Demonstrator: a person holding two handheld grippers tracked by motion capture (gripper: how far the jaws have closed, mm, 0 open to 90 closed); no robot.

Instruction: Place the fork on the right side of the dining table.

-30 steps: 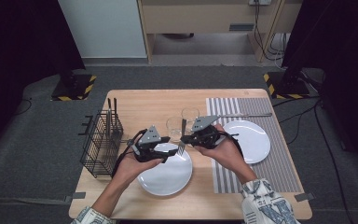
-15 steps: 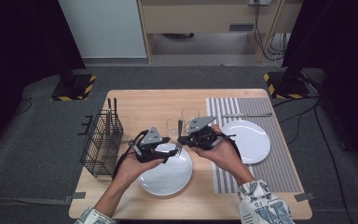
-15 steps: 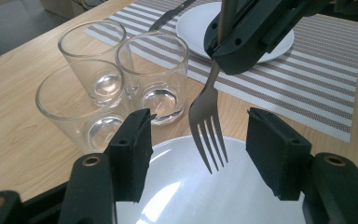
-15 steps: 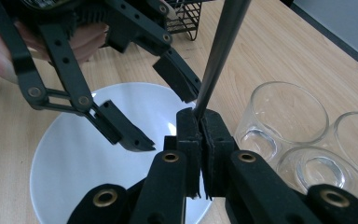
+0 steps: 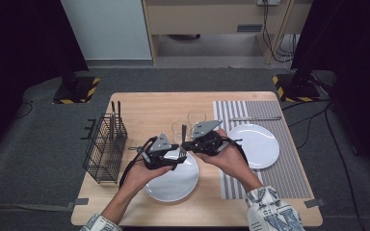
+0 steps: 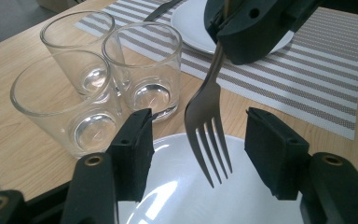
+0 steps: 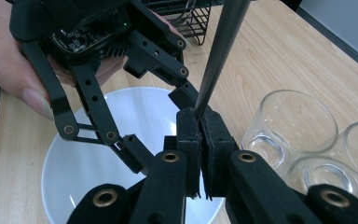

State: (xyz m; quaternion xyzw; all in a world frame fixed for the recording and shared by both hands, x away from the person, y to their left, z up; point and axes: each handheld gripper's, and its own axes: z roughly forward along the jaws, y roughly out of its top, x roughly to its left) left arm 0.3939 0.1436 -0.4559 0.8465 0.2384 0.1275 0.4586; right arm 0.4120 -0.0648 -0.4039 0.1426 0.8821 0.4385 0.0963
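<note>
Here, in the high view, the left gripper (image 5: 176, 153) and right gripper (image 5: 187, 144) meet nose to nose over the far edge of the near plate (image 5: 173, 180), with glasses (image 5: 189, 126) just behind them, a second plate (image 5: 257, 144) on the striped mat (image 5: 289, 166) and a wire basket (image 5: 103, 147) at the left. In the left gripper view the fork (image 6: 206, 126) hangs tines down between the spread jaws — touching neither — held from above by the right gripper (image 6: 256, 28), three glasses (image 6: 98, 88) beside it. In the right gripper view the jaws are pinched on the fork's handle (image 7: 216, 56) — the left gripper (image 7: 121, 84) opposite, above the plate (image 7: 74, 172)
</note>
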